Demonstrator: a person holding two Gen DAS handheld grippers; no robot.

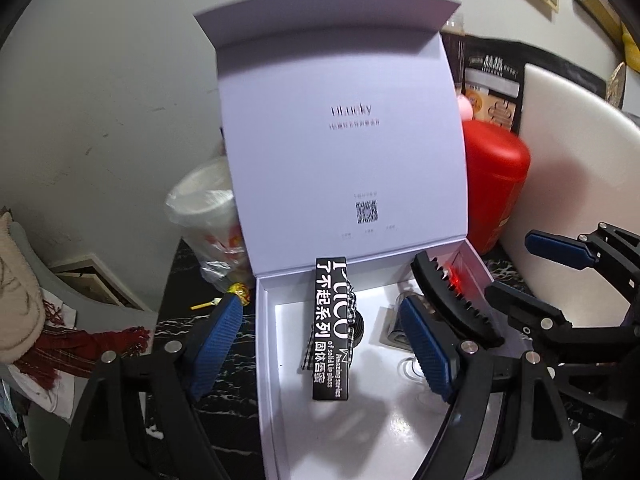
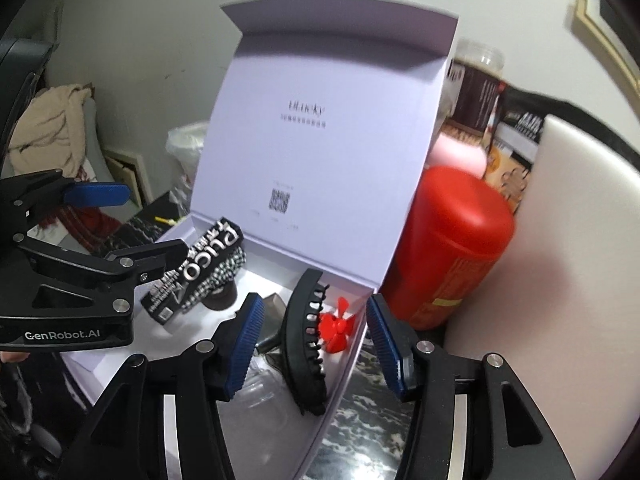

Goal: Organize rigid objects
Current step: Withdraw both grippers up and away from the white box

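Underneath, black marble-veined tabletop [image 1: 224,432]; behind, scuffed grey wall [image 1: 112,92].

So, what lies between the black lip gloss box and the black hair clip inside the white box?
A grey packet, seen in both wrist views.

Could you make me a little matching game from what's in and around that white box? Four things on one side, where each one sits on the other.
Things:
1. black lip-gloss carton
2. black hair claw clip
3. red canister
4. plastic cup

Places:
A. outside the box, to the right of the lid
B. inside the box, leaning on its back wall
C. outside the box, to the left of the lid
D. inside the box, along its right wall

Pairs: 1-B, 2-D, 3-A, 4-C
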